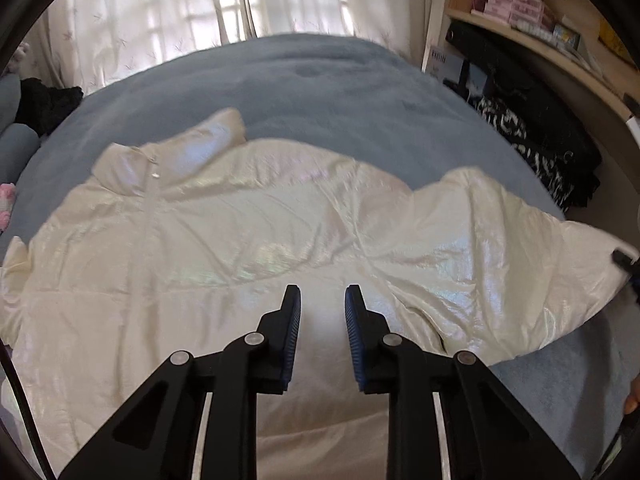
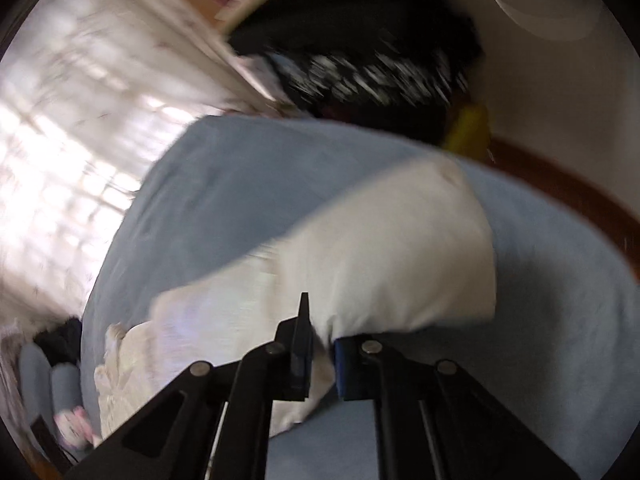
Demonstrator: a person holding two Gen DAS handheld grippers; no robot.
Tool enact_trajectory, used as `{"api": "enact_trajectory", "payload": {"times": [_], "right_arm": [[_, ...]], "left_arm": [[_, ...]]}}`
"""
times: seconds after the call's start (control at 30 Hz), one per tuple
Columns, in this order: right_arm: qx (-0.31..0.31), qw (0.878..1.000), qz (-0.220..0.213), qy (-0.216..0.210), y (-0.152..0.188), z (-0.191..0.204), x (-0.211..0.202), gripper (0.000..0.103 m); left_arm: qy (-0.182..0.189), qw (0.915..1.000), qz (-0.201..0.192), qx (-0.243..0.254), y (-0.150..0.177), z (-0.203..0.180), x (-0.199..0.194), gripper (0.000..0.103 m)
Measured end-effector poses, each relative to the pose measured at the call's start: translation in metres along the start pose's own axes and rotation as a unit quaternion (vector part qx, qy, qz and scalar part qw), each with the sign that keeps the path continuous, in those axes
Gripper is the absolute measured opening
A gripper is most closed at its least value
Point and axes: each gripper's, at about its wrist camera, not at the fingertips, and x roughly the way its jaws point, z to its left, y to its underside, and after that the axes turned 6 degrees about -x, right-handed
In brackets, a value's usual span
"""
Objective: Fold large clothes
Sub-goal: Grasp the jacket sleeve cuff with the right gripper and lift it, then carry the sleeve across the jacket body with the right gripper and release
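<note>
The cream puffer jacket lies spread on the blue-grey bedspread, collar to the left of the jacket's middle and one sleeve running off to the right.

The left gripper points steeply down over the jacket's near body panel. Its jaws stand narrow with shiny fabric showing between the pads, but whether they pinch it I cannot tell.

Right of the jacket's body, the right gripper is clamped on the near edge of the sleeve (that view is badly smeared). It tilts down less steeply than the left and looks rolled to one side.

To fold the sleeve well, I judge the right hand should carry it across the jacket's chest in a low arc and keep it taut. The left should pin the body so the slippery shell does not slide.
</note>
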Motion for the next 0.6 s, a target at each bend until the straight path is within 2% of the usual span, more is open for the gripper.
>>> {"api": "enact_trajectory", "payload": {"times": [0.07, 0.17, 0.27, 0.43, 0.6], "right_arm": [[-0.052, 0.998, -0.026, -0.003, -0.003, 0.034, -0.024, 0.008], [-0.136, 0.988, -0.069, -0.007, -0.001, 0.091, -0.060, 0.008], [-0.218, 0.970, -0.103, -0.009, 0.013, 0.152, -0.088, 0.008], [-0.319, 0.940, -0.123, -0.014, 0.045, 0.223, -0.104, 0.008], [-0.380, 0.917, -0.120, -0.030, 0.083, 0.270, -0.105, 0.008]], "left_arm": [[0.009, 0.9999, -0.007, -0.005, -0.001, 0.012, -0.016, 0.021], [0.014, 0.9997, -0.019, -0.010, 0.000, 0.026, -0.037, 0.021], [0.011, 0.9993, -0.030, -0.020, 0.003, 0.046, -0.059, 0.021], [0.004, 0.9981, -0.041, -0.044, 0.006, 0.083, -0.082, 0.021], [-0.008, 0.9963, -0.052, -0.068, 0.008, 0.121, -0.101, 0.021]]}}
